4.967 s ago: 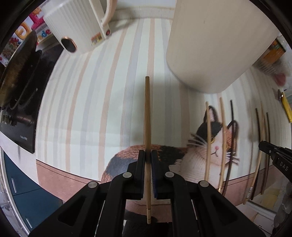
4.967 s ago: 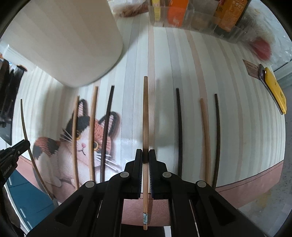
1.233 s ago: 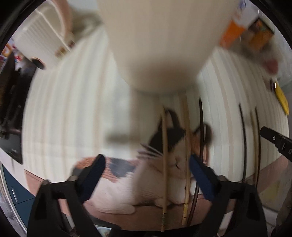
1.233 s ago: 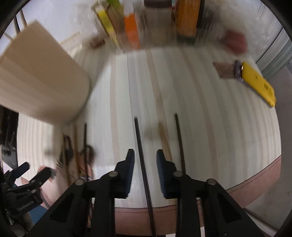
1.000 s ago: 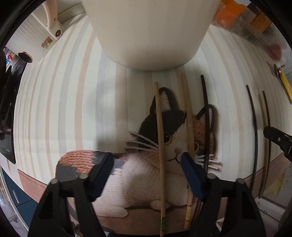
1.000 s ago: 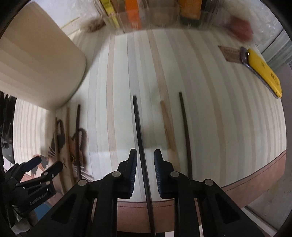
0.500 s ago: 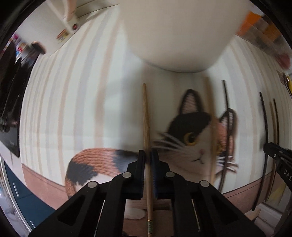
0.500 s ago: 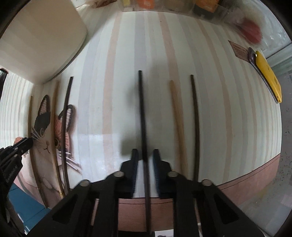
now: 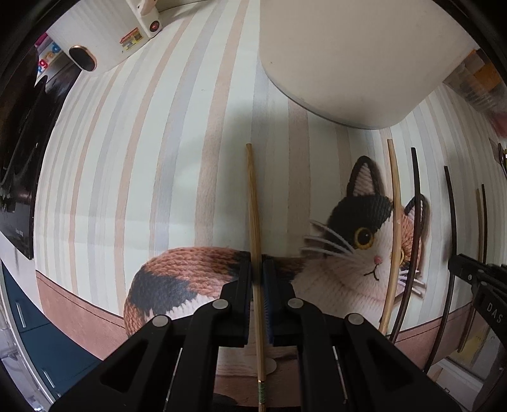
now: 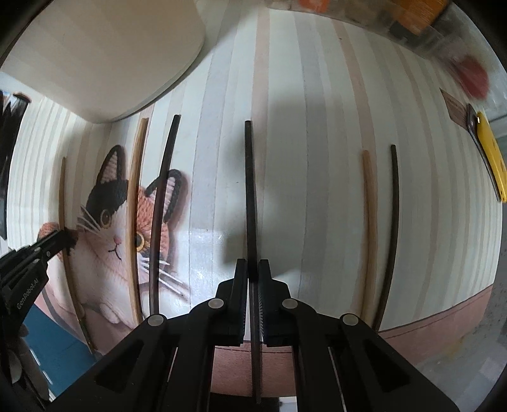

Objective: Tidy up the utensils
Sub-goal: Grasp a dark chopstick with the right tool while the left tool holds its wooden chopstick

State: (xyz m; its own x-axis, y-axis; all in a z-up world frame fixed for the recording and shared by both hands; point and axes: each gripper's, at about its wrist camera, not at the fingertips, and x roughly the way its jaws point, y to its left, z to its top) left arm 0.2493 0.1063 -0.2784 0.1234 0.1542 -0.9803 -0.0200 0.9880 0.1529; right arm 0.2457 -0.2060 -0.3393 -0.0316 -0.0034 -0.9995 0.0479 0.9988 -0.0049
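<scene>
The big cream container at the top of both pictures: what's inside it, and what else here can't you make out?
- Cream container: both views cut off its top, so its contents are hidden.
- Boxes at the back: right view, blurred at the edge, labels unreadable.
- Light chopstick in the left gripper: lower end tiny, its markings unreadable.
- Dark chopstick in the right gripper: lower end hidden in shadow.

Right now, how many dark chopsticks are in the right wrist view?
3: one dark chopstick in the right claw, one across the cat picture, one rightmost on the mat. More may be hidden.
</scene>
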